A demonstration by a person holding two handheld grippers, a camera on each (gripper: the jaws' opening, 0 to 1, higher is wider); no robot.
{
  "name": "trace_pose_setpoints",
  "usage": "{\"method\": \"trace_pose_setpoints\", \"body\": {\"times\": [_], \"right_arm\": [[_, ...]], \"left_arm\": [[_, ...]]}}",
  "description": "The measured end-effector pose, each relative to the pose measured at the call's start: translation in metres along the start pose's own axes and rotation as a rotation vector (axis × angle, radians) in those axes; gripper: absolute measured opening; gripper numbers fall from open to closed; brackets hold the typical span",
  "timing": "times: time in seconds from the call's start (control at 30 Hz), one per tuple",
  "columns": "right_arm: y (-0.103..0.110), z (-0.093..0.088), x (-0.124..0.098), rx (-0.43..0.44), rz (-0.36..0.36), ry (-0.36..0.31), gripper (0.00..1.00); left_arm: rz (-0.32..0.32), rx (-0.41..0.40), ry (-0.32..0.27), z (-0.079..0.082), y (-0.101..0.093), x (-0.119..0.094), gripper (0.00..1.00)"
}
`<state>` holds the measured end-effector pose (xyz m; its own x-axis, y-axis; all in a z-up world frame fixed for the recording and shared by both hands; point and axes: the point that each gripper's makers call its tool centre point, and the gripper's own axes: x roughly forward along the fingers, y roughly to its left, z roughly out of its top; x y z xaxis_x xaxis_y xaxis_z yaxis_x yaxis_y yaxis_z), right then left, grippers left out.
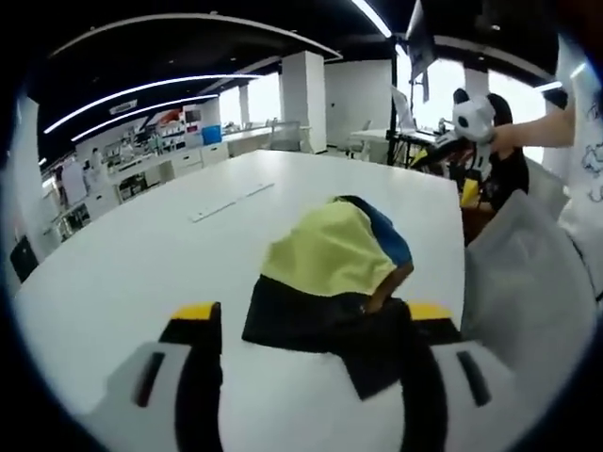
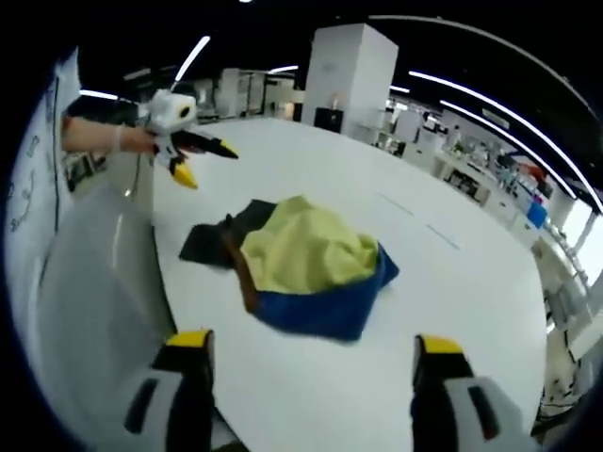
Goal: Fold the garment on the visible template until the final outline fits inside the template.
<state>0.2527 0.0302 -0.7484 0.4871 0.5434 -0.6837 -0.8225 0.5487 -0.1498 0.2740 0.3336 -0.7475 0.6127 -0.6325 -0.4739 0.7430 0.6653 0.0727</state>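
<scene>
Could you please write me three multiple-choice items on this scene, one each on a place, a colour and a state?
1. Where does the garment lie?
A. On the white table
B. On the floor
C. Hanging from a gripper

2. What colour is the part of the garment that lies on top?
A. Red
B. Pale yellow
C. White

3. How do the jaws of the right gripper stand?
A. Shut on the garment
B. Shut on nothing
C. Open, with nothing between them

Answers:
1 A: the bunched garment rests on the tabletop in both views.
2 B: a pale yellow panel sits over the blue and black parts.
3 C: in the right gripper view the yellow-tipped jaws stand wide apart, short of the cloth.
</scene>
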Motion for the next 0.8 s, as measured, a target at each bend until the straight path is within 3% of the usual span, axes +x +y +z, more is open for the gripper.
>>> {"method": "trace_pose_setpoints", "body": {"times": [0.1,0.23,0.33,0.43,0.47,0.53,0.57,0.63,0.8], "right_arm": [[0.002,-0.009,0.008,-0.022,0.014,0.038,0.75],[0.006,-0.014,0.019,-0.112,0.031,0.074,0.63],[0.02,-0.009,0.035,-0.163,0.061,0.074,0.54],[0.037,-0.016,0.053,-0.288,0.122,0.118,0.33],[0.039,-0.017,0.058,-0.315,0.124,0.122,0.3],[0.046,-0.017,0.068,-0.282,0.129,0.109,0.34],[0.049,-0.017,0.071,-0.274,0.14,0.106,0.33],[0.05,-0.019,0.076,-0.329,0.146,0.115,0.32],[0.051,-0.019,0.085,-0.362,0.174,0.12,0.33]], "left_arm": [[-0.024,0.018,0.017,-0.006,-0.005,0.012,0.59],[-0.035,0.04,0.033,-0.015,-0.003,0.024,0.36],[-0.063,0.038,0.041,-0.018,-0.011,0.036,0.36],[-0.064,0.17,0.105,-0.031,-0.016,0.047,0.32],[-0.072,0.161,0.093,-0.027,-0.024,0.049,0.32],[-0.092,0.132,0.103,-0.027,-0.032,0.054,0.34],[-0.092,0.141,0.104,-0.028,-0.033,0.055,0.34],[-0.103,0.233,0.125,-0.029,-0.04,0.057,0.32],[-0.111,0.264,0.149,-0.036,-0.041,0.06,0.3]]}}
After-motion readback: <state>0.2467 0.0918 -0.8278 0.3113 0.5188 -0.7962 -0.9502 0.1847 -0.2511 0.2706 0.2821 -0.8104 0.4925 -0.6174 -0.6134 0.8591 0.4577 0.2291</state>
